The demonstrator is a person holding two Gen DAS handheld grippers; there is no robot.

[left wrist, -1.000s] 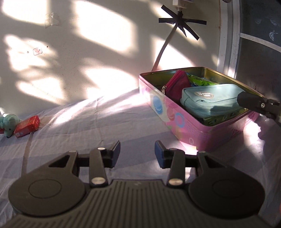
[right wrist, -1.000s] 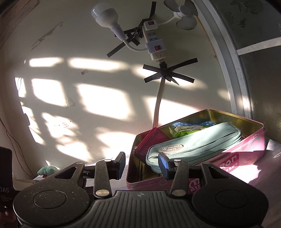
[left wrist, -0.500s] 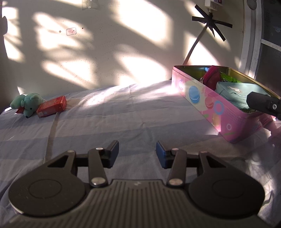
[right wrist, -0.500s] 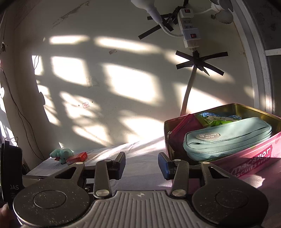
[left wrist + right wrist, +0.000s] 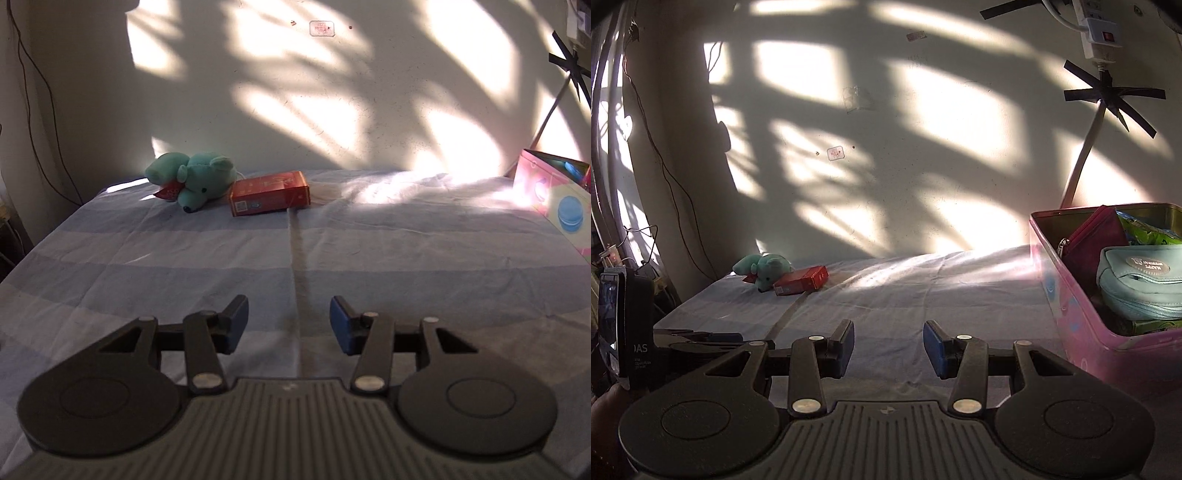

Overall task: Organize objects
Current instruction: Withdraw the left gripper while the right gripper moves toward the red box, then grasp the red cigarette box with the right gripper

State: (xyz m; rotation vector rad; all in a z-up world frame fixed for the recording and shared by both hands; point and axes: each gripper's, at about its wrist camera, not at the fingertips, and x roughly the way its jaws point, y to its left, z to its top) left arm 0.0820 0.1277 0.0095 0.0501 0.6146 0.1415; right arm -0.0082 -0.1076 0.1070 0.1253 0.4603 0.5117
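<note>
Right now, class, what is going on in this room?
A person holds two grippers above a striped blue bedsheet, tidying loose things into a pink metal tin. The left gripper and right gripper are open and empty. A green plush toy and red cardboard box lie outside the tin.

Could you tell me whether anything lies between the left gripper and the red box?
Nothing visible does. The left gripper is open over bare sheet, and the red box lies ahead near the wall. Only the teal plush is close, touching the box's left end, not in front.
</note>
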